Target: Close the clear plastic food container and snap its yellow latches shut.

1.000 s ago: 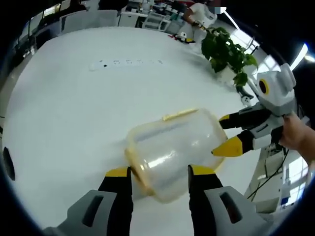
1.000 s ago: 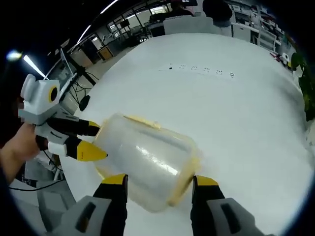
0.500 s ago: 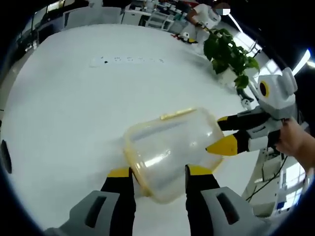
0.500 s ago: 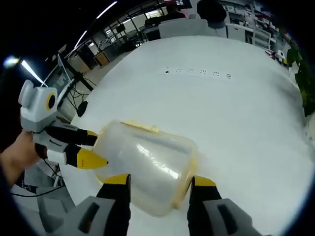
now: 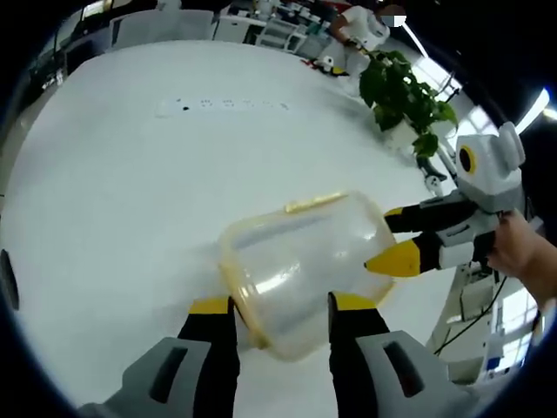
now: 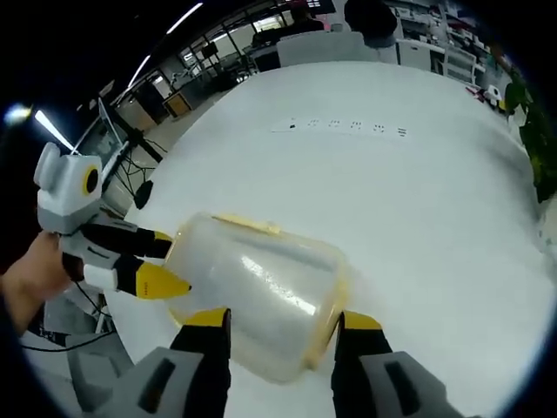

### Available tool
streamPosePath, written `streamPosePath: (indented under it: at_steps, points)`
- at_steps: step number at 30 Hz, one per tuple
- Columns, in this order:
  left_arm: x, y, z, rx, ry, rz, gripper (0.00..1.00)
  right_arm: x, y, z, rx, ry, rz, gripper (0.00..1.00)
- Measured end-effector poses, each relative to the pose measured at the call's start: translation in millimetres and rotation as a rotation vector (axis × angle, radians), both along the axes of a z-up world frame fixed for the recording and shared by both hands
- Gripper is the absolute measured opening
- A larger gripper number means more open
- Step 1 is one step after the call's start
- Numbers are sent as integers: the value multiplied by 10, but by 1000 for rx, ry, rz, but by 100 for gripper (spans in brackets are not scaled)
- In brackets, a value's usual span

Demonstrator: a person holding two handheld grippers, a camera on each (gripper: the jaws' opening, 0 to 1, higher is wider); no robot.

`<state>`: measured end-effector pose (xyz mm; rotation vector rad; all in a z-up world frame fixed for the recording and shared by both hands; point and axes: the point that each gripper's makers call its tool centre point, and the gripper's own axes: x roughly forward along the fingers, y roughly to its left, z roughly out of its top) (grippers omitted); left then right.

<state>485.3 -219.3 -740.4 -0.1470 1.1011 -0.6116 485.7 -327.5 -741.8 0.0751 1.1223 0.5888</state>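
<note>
The clear food container lay on its side low in the frame on the white desk. The left claw and right claw each gripped one end.

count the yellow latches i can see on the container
1 clearly: a yellow latch lies along the upper edge of the clear container. Others may be hidden behind it or the grippers.
</note>
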Motion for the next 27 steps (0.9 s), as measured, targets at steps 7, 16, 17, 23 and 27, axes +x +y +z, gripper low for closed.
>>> streamPosePath:
  at_steps: [7, 16, 17, 23, 27]
  points:
    - [-5, -3, 11, -4, -3, -2, 38, -9, -9, -4, -3, 5, -9, 44]
    - [-3, 10, 7, -7, 5, -4, 39, -11, -9, -3, -7, 13, -11, 45]
    - [-5, 7, 9, -8, -1, -10, 39, -10, -7, -3, -6, 12, -10, 46]
    - [8, -5, 13, -14, 7, -6, 40, -16, -5, 15, -21, 5, -2, 47]
    - [11, 5, 25, -11, -24, -37, 41, 13, 0, 31, -40, -40, 54, 48]
